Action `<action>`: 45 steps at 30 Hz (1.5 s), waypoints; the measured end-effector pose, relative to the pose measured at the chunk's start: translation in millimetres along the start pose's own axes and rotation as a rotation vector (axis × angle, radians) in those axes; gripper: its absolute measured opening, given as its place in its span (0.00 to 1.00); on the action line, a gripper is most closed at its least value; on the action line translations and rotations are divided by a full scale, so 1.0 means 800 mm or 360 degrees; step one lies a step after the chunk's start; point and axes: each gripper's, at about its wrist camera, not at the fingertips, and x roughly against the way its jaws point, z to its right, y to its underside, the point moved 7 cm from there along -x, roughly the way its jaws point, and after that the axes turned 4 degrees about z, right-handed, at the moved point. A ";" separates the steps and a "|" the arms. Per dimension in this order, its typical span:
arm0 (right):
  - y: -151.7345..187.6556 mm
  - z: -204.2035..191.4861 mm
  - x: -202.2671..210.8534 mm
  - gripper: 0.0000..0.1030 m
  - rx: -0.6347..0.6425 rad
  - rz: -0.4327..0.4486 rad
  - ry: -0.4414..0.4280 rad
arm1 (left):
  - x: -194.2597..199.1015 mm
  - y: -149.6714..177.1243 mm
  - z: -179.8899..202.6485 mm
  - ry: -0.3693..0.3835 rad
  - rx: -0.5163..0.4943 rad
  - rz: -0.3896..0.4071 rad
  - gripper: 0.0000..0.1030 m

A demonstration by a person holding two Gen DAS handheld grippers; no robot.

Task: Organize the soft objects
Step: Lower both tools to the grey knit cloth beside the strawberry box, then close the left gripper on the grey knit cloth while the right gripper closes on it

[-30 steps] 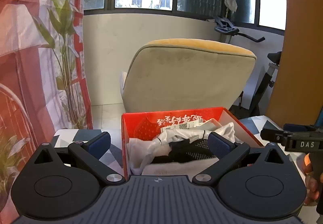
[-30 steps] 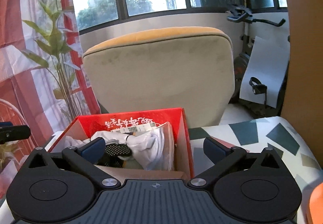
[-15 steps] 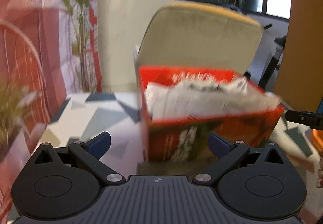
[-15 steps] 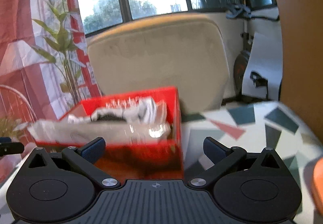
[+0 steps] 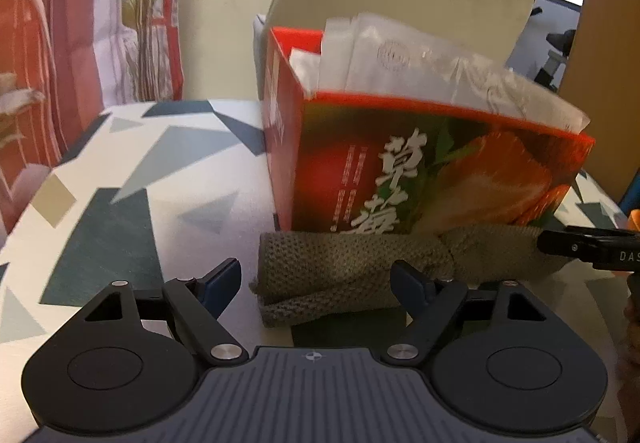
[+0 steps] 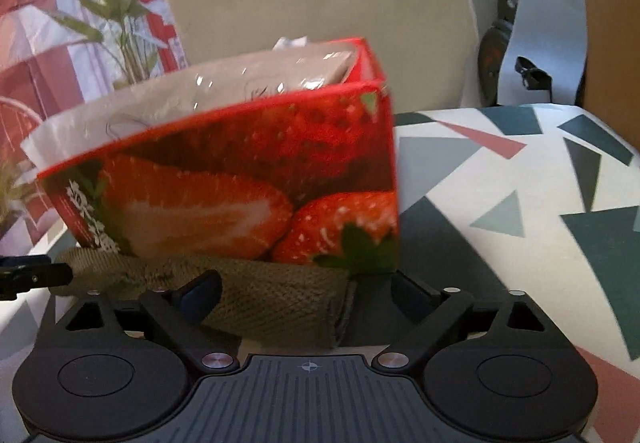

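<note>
Knitted cloth at the foot of the red box

Your olive knitted cloth [image 5: 352, 267] lies on the bench [image 5: 120, 171] against the strawberry box [image 5: 420, 171], which holds plastic packets [image 5: 400, 63]. Your left tongs [image 5: 316, 281] and right tongs [image 6: 304, 293] are closing around its ends, not yet gripping.

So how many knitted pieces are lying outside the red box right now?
1: an olive knitted cloth lies on the table against the front of the strawberry box, its ends between both grippers' closing jaws. More may be hidden in the box.
</note>
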 end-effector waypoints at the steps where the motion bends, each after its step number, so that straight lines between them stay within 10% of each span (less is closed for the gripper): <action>1: 0.002 -0.003 -0.003 0.84 0.0007 -0.0007 -0.0007 | -0.003 0.001 0.000 0.0002 0.0001 -0.0005 0.81; 14: 0.013 -0.007 -0.023 0.73 0.0024 -0.0077 -0.0043 | -0.031 0.012 -0.006 0.0128 0.0102 -0.0030 0.73; 21: 0.015 -0.007 -0.015 0.49 0.0024 -0.0019 -0.0056 | -0.033 0.018 0.004 0.0221 0.0099 -0.0048 0.24; 33: 0.015 -0.010 0.000 0.13 0.0049 0.0039 -0.0110 | -0.011 0.029 0.027 0.0154 0.0156 -0.0061 0.08; 45: 0.011 -0.031 0.073 0.11 0.0105 0.0243 -0.0125 | 0.055 0.027 0.060 0.0263 0.0135 0.0068 0.07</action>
